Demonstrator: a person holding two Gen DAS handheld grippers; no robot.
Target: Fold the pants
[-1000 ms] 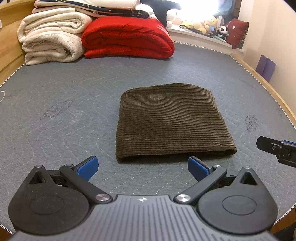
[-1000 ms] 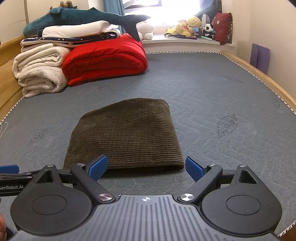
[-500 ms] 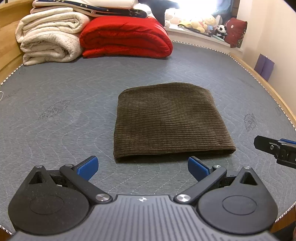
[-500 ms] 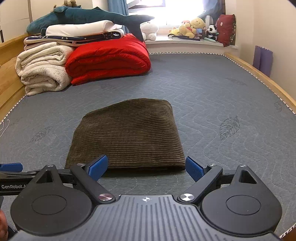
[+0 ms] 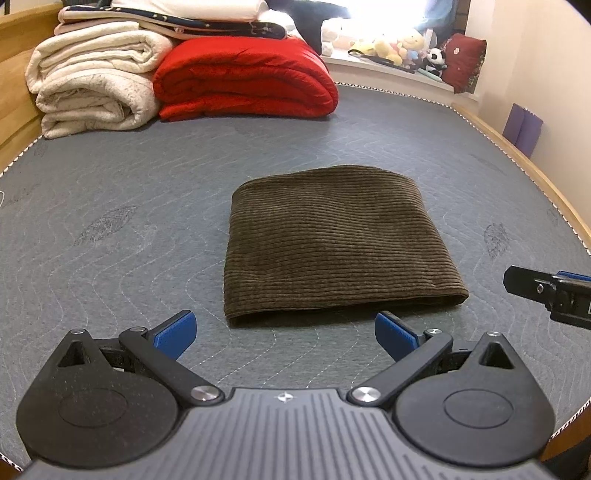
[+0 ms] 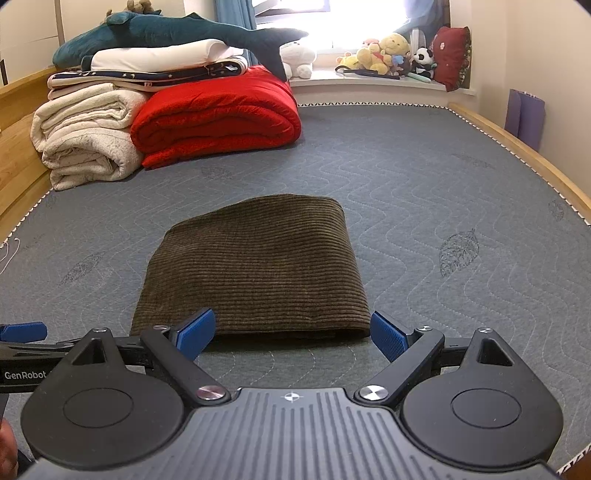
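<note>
The brown corduroy pants [image 5: 332, 243] lie folded into a thick rectangle on the grey quilted mattress [image 5: 110, 206], also in the right wrist view [image 6: 255, 266]. My left gripper [image 5: 284, 332] is open and empty, hovering just short of the fold's near edge. My right gripper [image 6: 291, 332] is open and empty, also just short of the near edge. The right gripper's tip shows at the right edge of the left wrist view [image 5: 546, 290]. The left gripper's blue tip shows at the left edge of the right wrist view [image 6: 22, 330].
A red folded duvet [image 6: 218, 114] and cream rolled blankets [image 6: 85, 136] are stacked at the far left, with a plush shark [image 6: 177, 33] on top. Soft toys [image 6: 384, 55] sit on the windowsill. A wooden bed frame [image 6: 524, 155] runs along the right.
Both grippers have drawn back and tilted up a little, so the folded pants sit slightly farther off. Both stay open; the pants have not moved.
</note>
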